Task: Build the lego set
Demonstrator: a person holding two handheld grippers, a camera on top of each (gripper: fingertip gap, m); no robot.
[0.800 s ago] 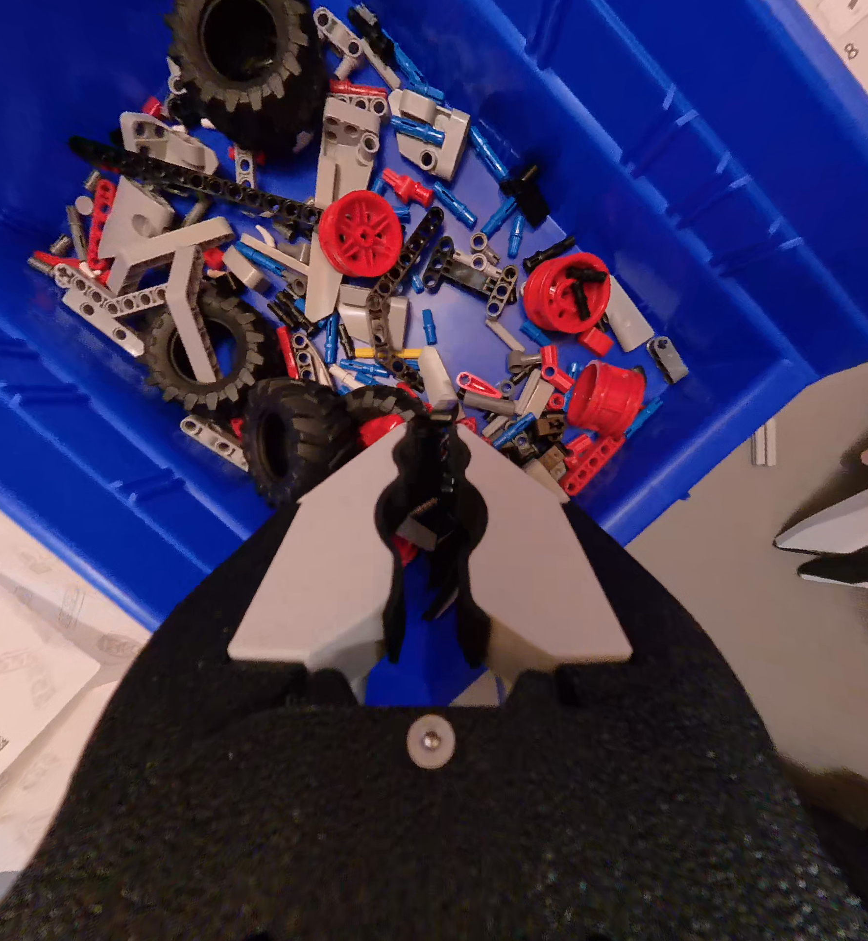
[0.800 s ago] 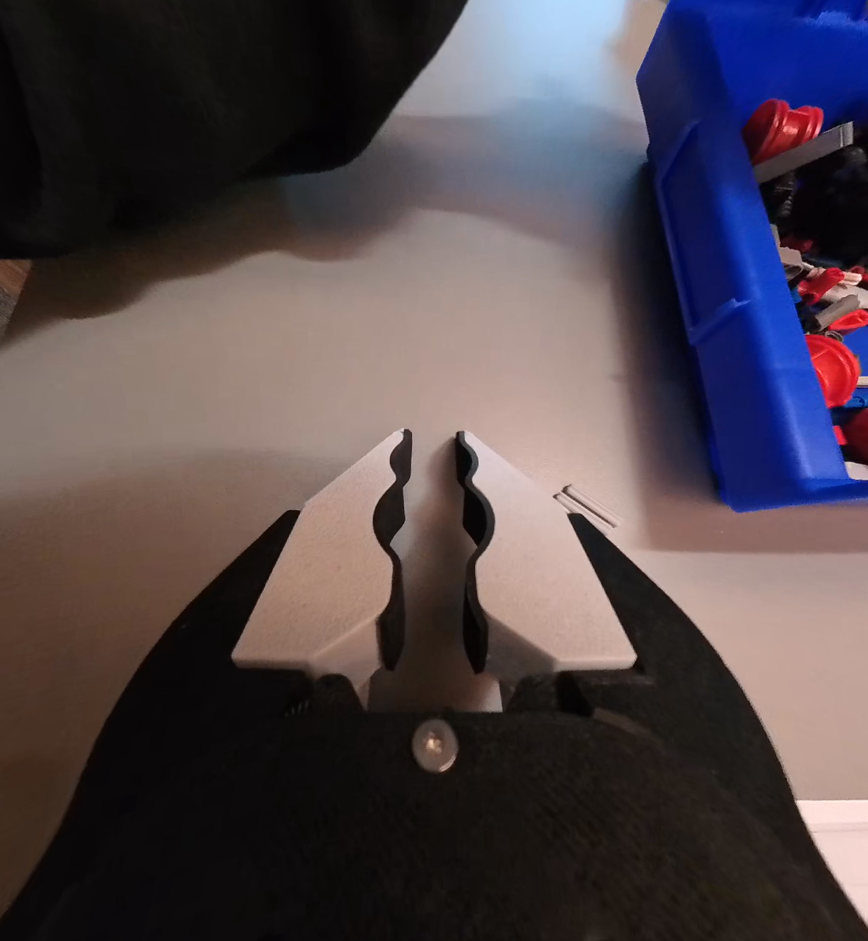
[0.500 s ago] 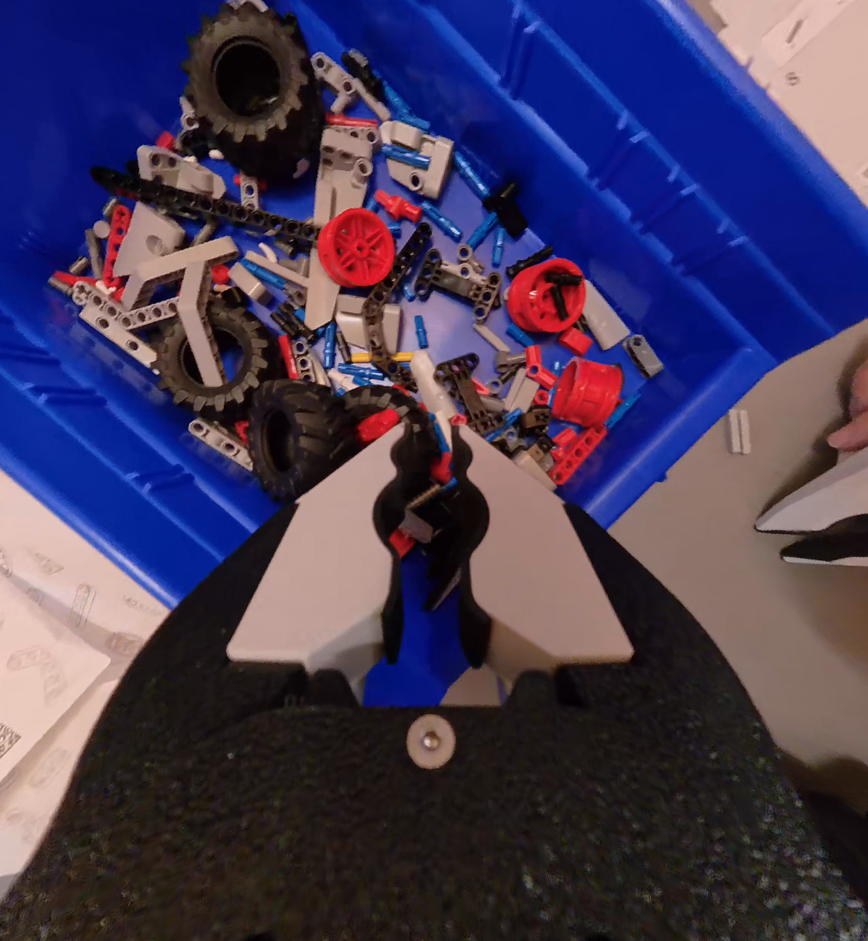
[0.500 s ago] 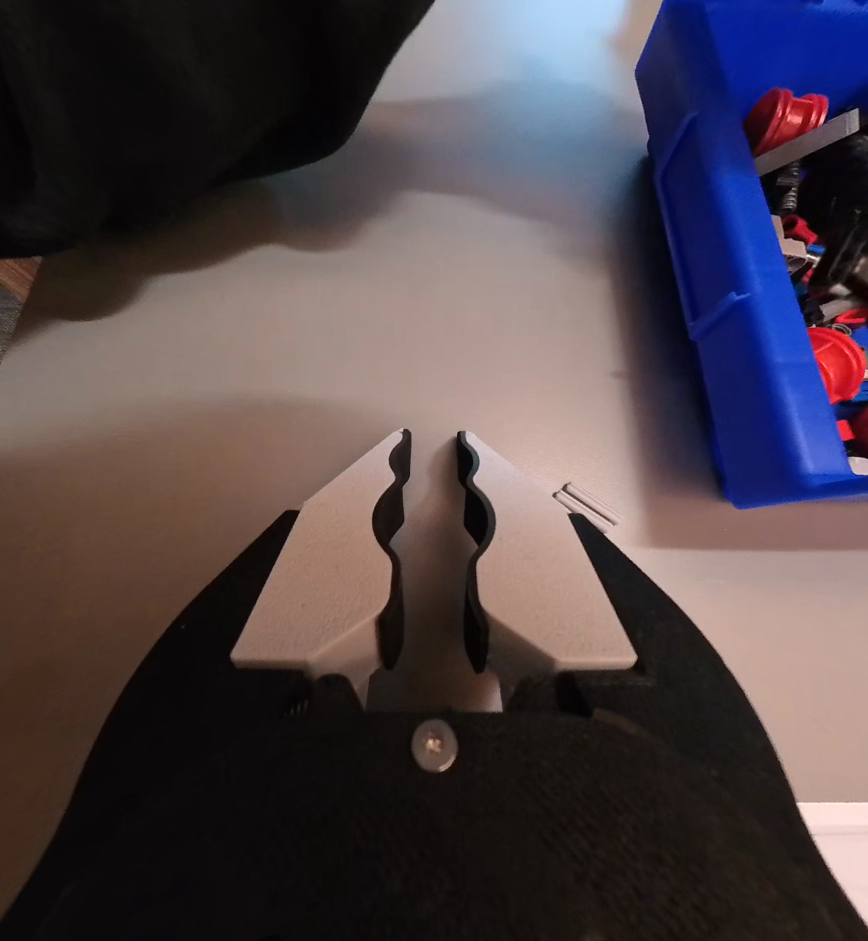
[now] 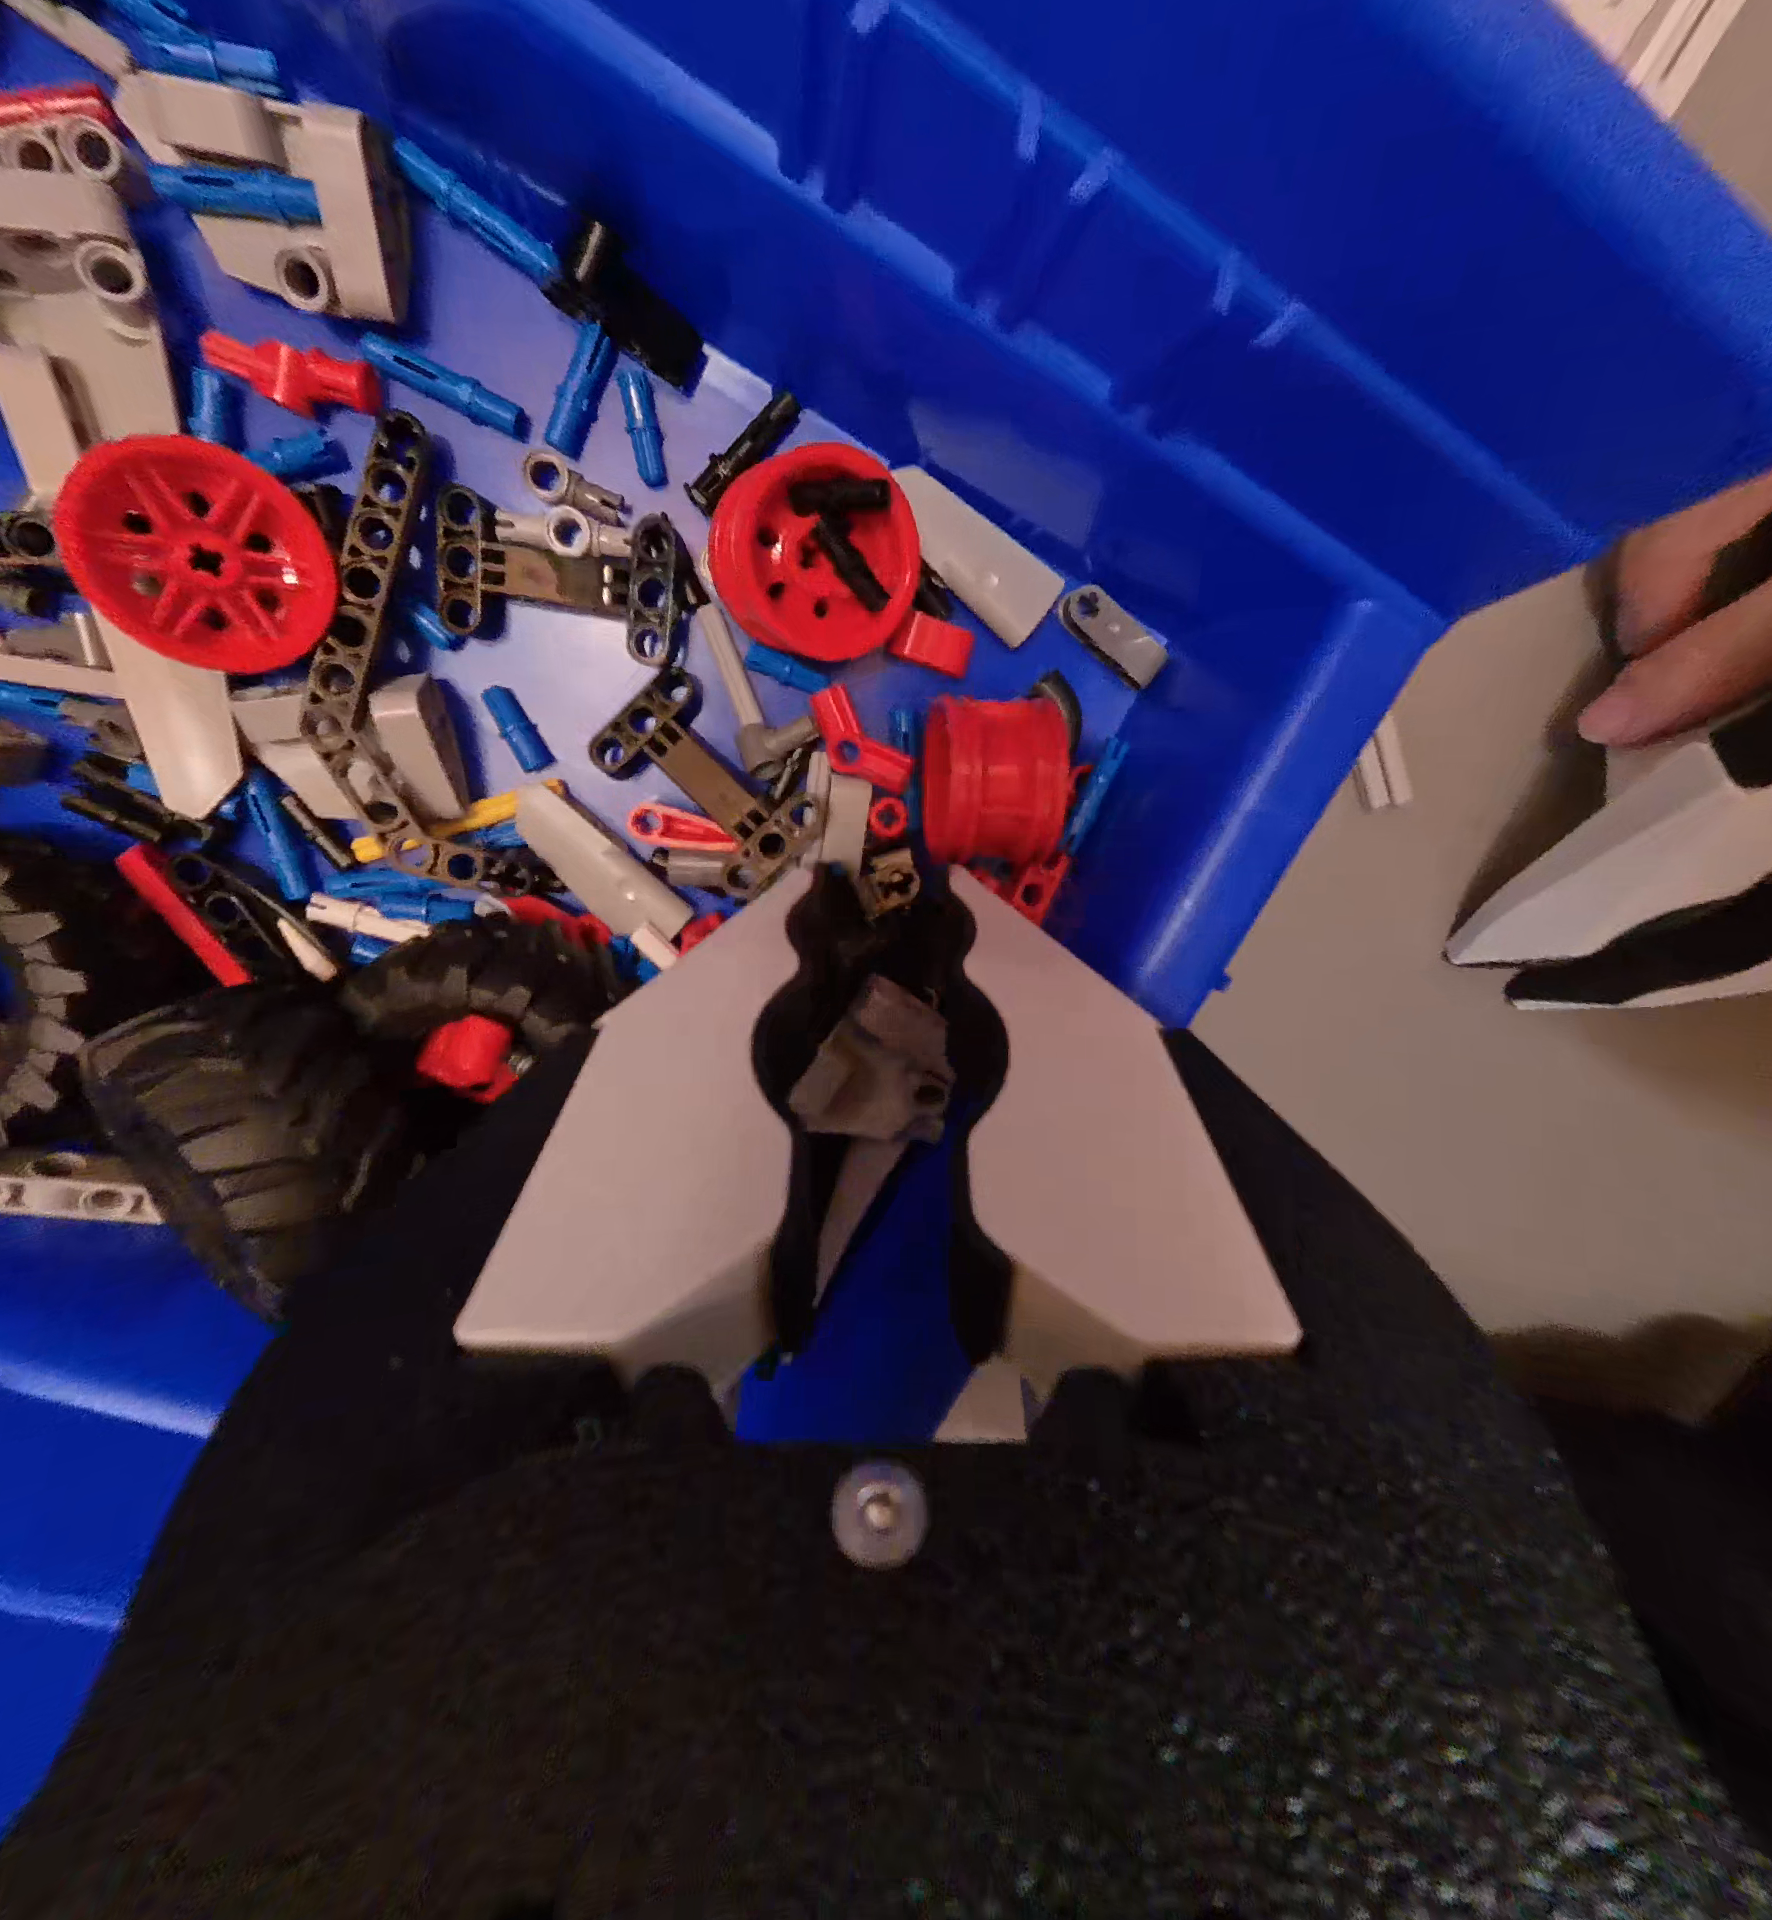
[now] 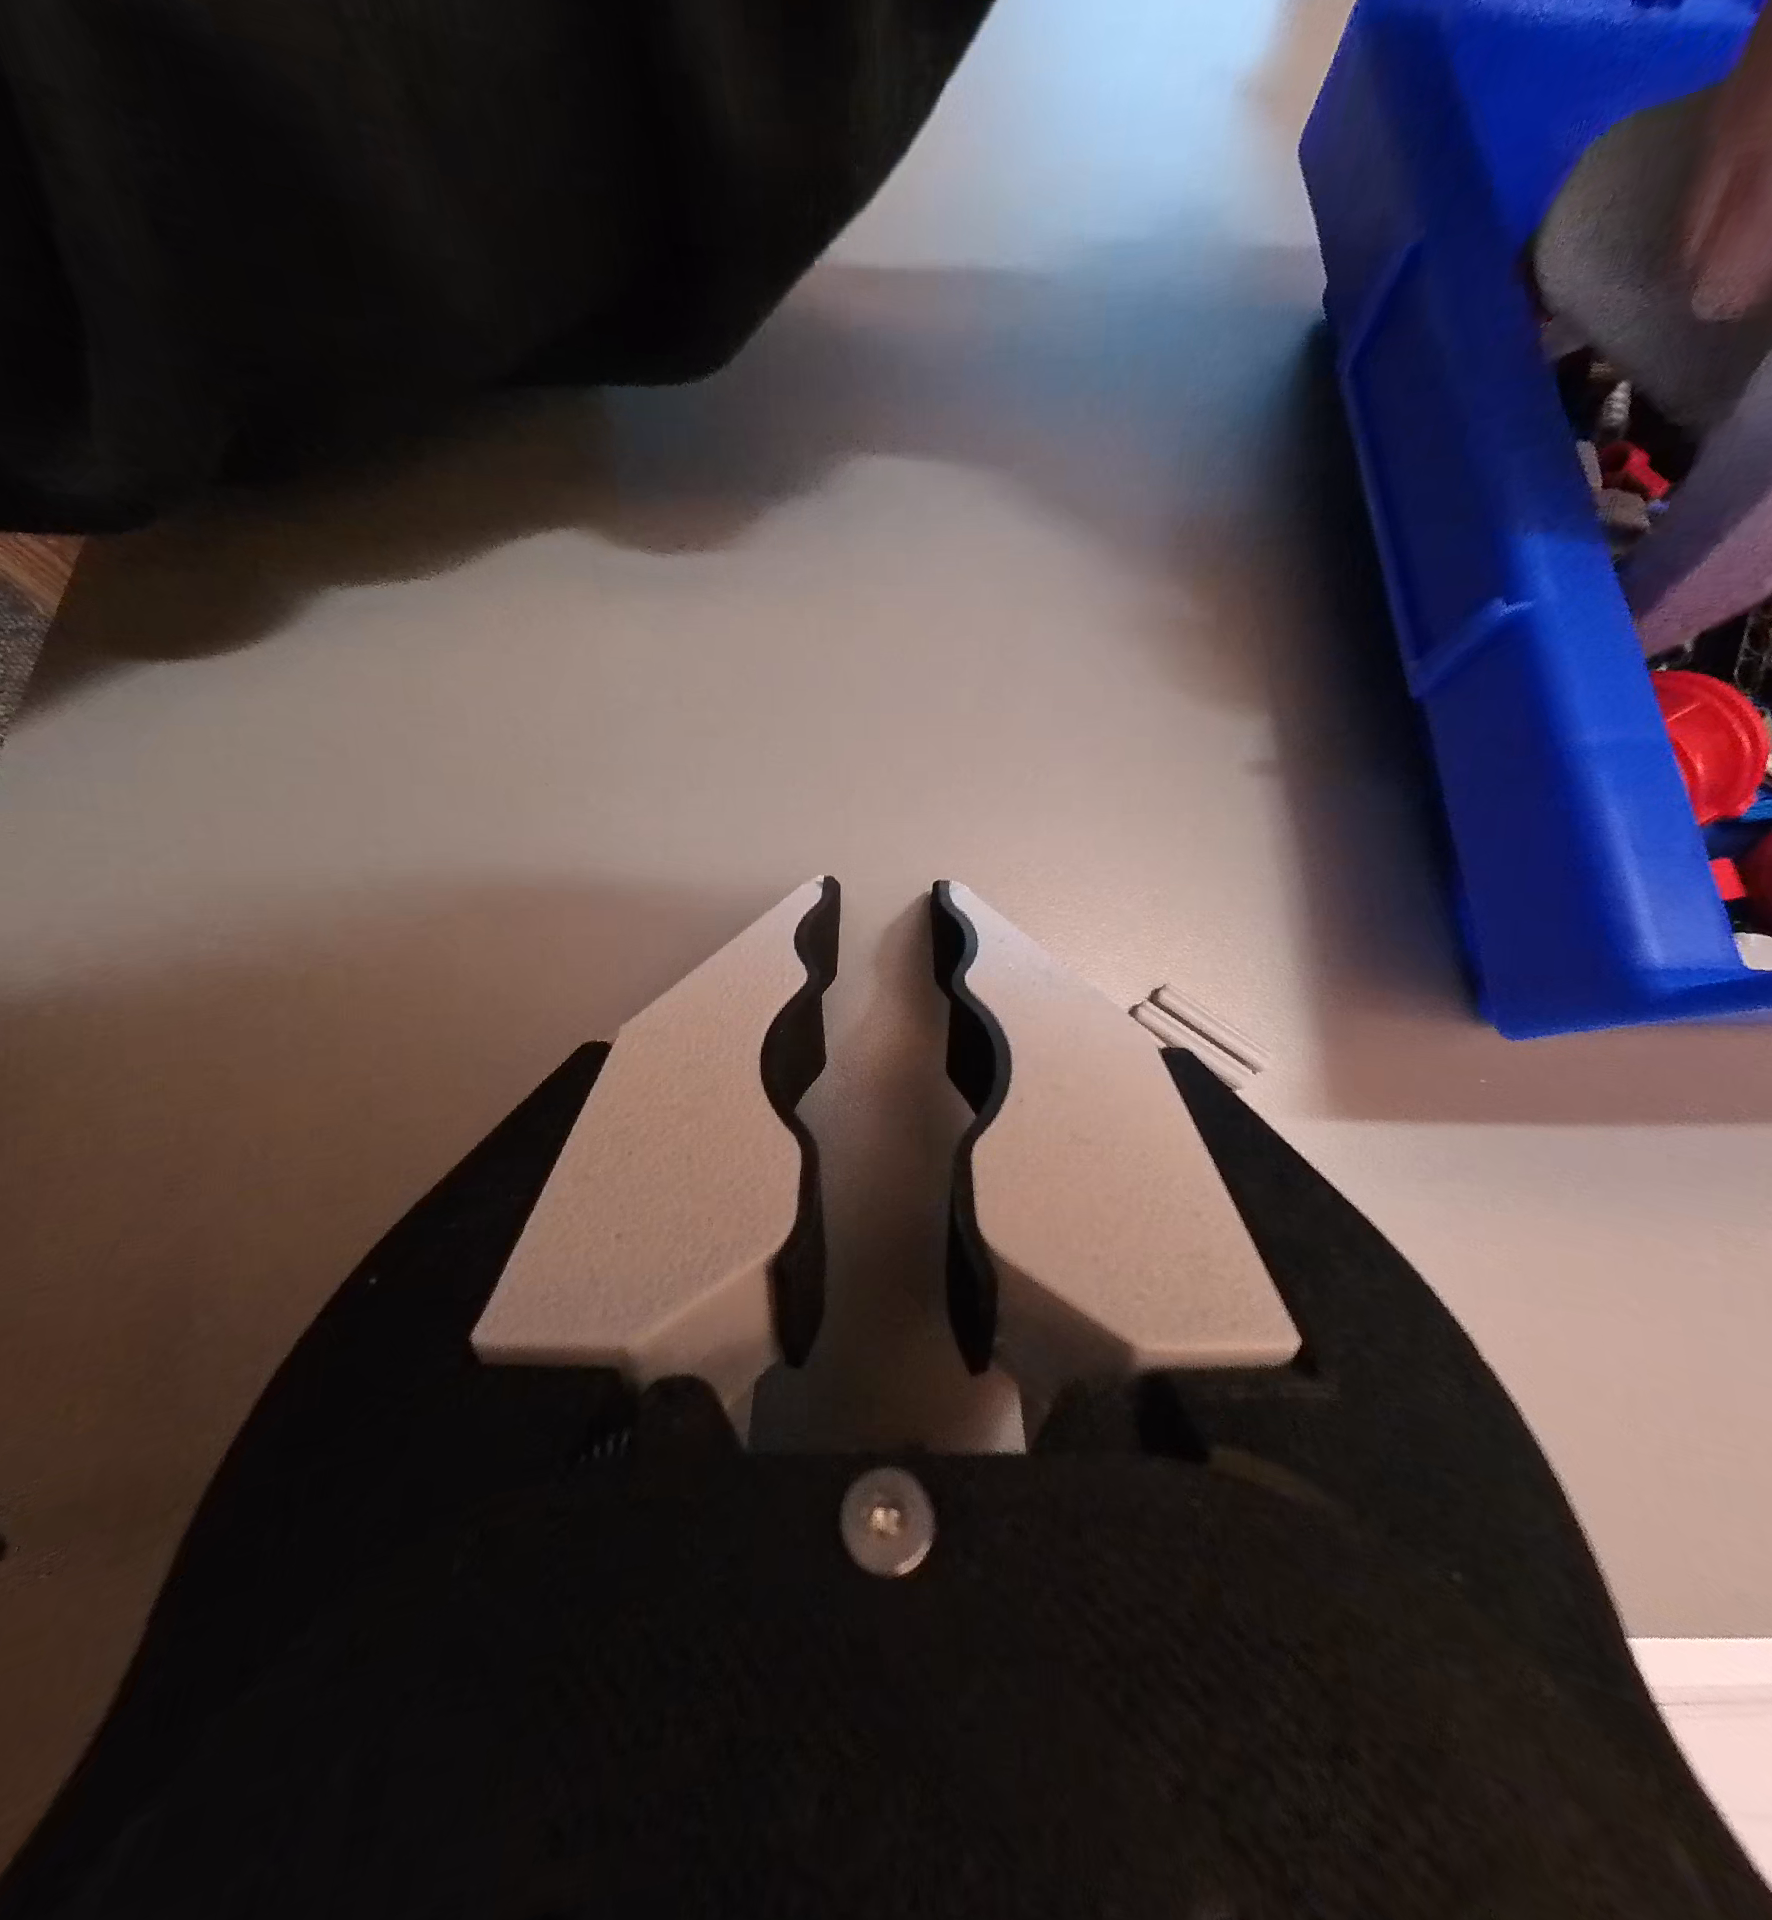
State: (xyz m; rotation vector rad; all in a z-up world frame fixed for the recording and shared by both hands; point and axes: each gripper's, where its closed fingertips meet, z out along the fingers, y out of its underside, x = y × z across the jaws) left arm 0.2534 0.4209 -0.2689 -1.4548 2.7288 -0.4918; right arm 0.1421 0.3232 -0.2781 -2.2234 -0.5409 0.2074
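Note:
A blue bin (image 5: 1277, 416) holds loose lego parts: red wheel hubs (image 5: 196, 556), black tyres (image 5: 269, 1101), grey and black beams, blue pins. My left gripper (image 5: 882, 888) is low inside the bin near its front right corner, shut on a small grey lego piece (image 5: 871, 1070) that sits between its black pads. My right gripper (image 6: 884, 894) hovers over the bare table (image 6: 549, 779) left of the bin (image 6: 1484, 623), jaws slightly apart and empty. It also shows in the left wrist view (image 5: 1484, 961), with a hand (image 5: 1713, 623) on it.
A small grey two-bar piece (image 6: 1199, 1029) lies on the table between my right gripper and the bin, also seen in the left wrist view (image 5: 1381, 769). Dark clothing (image 6: 342, 208) fills the far left. White paper (image 6: 1744, 1766) lies at the near right.
My left gripper has dropped lower into the bin and shifted towards its right corner, still gripping a piece. The right gripper has not moved.

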